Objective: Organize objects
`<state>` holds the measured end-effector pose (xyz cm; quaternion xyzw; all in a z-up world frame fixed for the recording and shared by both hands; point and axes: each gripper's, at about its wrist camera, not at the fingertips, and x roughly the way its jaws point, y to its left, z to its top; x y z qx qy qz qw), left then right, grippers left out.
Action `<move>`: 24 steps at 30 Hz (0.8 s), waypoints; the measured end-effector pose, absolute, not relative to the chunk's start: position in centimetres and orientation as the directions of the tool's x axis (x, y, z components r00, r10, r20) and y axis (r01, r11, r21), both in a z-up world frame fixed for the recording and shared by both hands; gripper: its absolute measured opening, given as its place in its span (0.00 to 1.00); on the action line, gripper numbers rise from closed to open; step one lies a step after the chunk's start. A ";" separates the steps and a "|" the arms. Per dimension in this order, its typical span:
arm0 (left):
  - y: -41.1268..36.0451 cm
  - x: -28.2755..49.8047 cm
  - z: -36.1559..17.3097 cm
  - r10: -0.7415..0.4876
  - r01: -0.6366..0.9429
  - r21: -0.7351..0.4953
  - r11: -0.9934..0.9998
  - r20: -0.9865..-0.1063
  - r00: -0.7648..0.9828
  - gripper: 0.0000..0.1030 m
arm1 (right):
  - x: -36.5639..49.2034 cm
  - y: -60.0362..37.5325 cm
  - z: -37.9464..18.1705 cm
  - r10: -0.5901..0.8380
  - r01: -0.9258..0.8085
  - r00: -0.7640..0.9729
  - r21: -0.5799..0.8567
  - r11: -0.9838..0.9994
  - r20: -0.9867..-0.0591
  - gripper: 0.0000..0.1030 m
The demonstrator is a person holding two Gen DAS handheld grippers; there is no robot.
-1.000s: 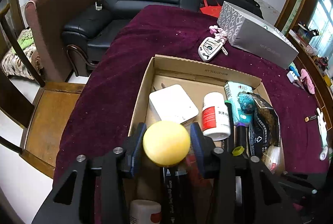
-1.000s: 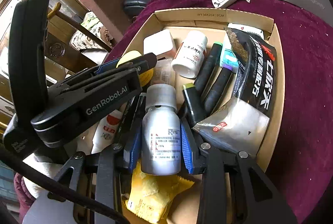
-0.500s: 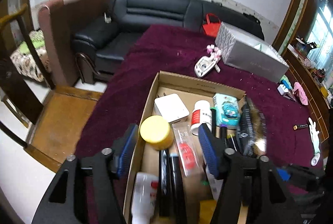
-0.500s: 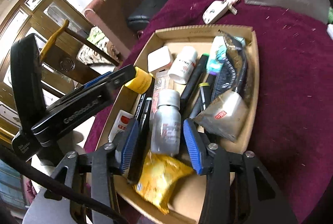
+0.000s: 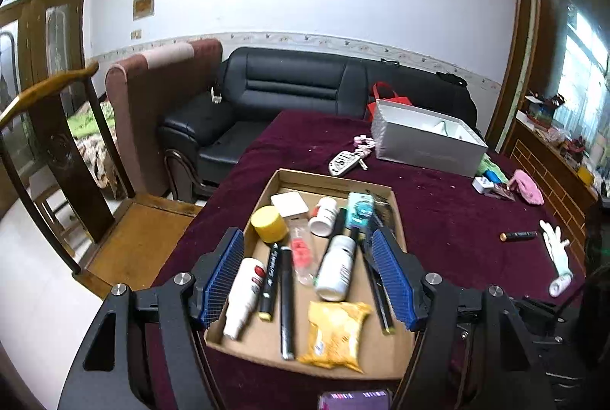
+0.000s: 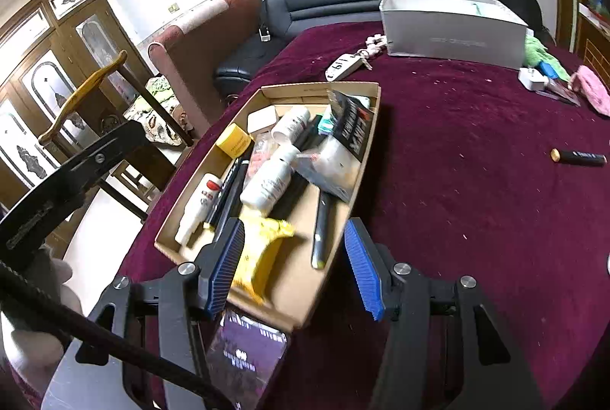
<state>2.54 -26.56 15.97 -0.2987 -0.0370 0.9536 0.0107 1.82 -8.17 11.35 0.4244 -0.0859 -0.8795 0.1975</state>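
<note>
Landmark: box [image 5: 396, 208] on the table [image 5: 457, 219].
In box: jar [image 5: 269, 224], bottles, pens, packet [image 5: 335, 333].
Behind box: key fob [image 5: 343, 162], then the case [image 5: 427, 143].
Right of box: tube [image 5: 519, 236].
Beyond table: sofa [image 5: 289, 86].

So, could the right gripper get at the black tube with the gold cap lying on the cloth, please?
Probably yes: the black tube lies alone on the maroon cloth, with bare cloth all around it, and the right gripper is open and holds nothing.
</note>
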 end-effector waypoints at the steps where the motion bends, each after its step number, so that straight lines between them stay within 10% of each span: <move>1: -26.0 3.0 16.2 0.042 -0.004 -0.067 -0.998 -0.563 -0.826 0.62 | 2.1 -7.9 11.4 -0.421 0.269 -0.565 0.324 -0.907 -0.710 0.53; 19: -18.9 9.3 17.6 -0.041 0.017 0.056 -0.998 -0.446 -0.894 0.67 | 7.6 -1.5 11.2 -0.311 0.184 -0.644 0.254 -0.950 -0.699 0.59; 24: -19.2 12.1 18.2 -0.108 0.098 0.047 -0.994 -0.357 -0.928 0.99 | 8.0 -1.9 10.5 -0.276 0.184 -0.655 0.206 -0.961 -0.704 0.59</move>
